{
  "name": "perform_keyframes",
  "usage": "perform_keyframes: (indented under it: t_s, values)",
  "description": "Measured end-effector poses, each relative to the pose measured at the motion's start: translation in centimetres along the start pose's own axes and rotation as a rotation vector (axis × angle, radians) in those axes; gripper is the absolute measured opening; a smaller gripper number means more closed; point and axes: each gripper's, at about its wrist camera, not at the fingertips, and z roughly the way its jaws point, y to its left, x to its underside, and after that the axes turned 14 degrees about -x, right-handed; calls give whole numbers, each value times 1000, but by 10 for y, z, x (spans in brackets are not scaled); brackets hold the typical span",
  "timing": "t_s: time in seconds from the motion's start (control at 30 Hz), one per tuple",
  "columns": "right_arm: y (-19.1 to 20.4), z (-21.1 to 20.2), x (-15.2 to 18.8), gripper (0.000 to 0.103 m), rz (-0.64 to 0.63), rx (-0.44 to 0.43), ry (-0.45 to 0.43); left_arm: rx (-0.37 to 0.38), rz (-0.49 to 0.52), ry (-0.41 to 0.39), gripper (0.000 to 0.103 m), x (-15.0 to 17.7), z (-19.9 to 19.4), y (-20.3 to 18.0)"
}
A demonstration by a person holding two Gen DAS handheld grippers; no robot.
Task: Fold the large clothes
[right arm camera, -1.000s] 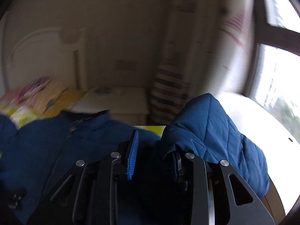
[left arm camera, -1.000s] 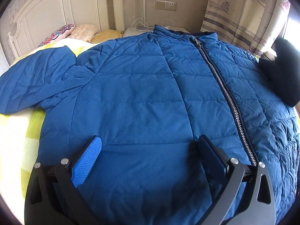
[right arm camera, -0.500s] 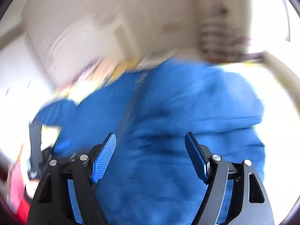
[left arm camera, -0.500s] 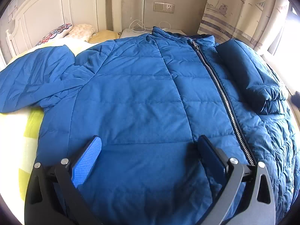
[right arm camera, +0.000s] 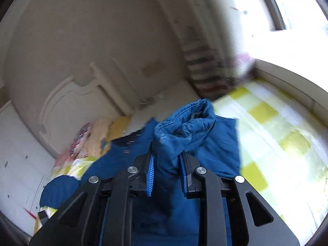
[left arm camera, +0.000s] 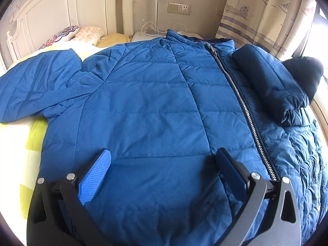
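The jacket (left arm camera: pixel 143 106) lies spread front-up on the bed (left arm camera: pixel 26 143), its zipper (left arm camera: pixel 242 100) closed and its collar toward the headboard (left arm camera: pixel 51 14). One sleeve (left arm camera: pixel 34 86) stretches out flat to the left over the yellow-checked cover, and the other sleeve (left arm camera: pixel 270 82) is folded in over the chest, just beside the zipper. The left tool (left arm camera: pixel 164 164) hovers above the lower front of the jacket with its jaws spread wide and nothing between them. In the right wrist view the right tool (right arm camera: pixel 166 162) has just been closing, and its jaws now stand narrow with a bunch of blue jacket fabric (right arm camera: pixel 184 127) pinched between the pads; the fabric rises in a crumpled fold above the fingertips. Pillows (left arm camera: pixel 69 34) sit near the headboard. A small white nightstand (left arm camera: pixel 147 35) with cables stands past the collar, under a wall socket (left arm camera: pixel 179 8), and a patterned curtain (left arm camera: pixel 260 14) hangs at the right.
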Motion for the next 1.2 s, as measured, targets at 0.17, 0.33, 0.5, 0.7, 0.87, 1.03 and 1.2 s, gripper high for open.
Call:
perform_keyframes:
  t_s: [0.17, 0.33, 0.5, 0.7, 0.87, 1.03, 1.2]
  values:
    - [145, 66, 27, 70, -281, -334, 286, 61, -49, -10, 101, 1, -2, 11]
    - [160, 54, 35, 86, -346, -308, 218, 183, -157, -28, 101, 4, -5, 32]
    - [61, 18, 37, 78, -180, -9, 162, 282, -255, -28, 101, 4, -3, 49]
    - [-49, 15, 73, 59, -40, 181, 199, 366, -393, -18, 100, 2, -3, 70]
    - [-69, -19, 80, 53, 78, 75, 129, 265, -543, 35, 90, -13, 4, 96]
    - [-75, -32, 76, 51, 133, 46, 113, 92, -491, 116, 35, -43, 32, 94]
    - [-87, -34, 77, 48, 162, 28, 98, -105, -446, -75, 21, -48, -15, 74]
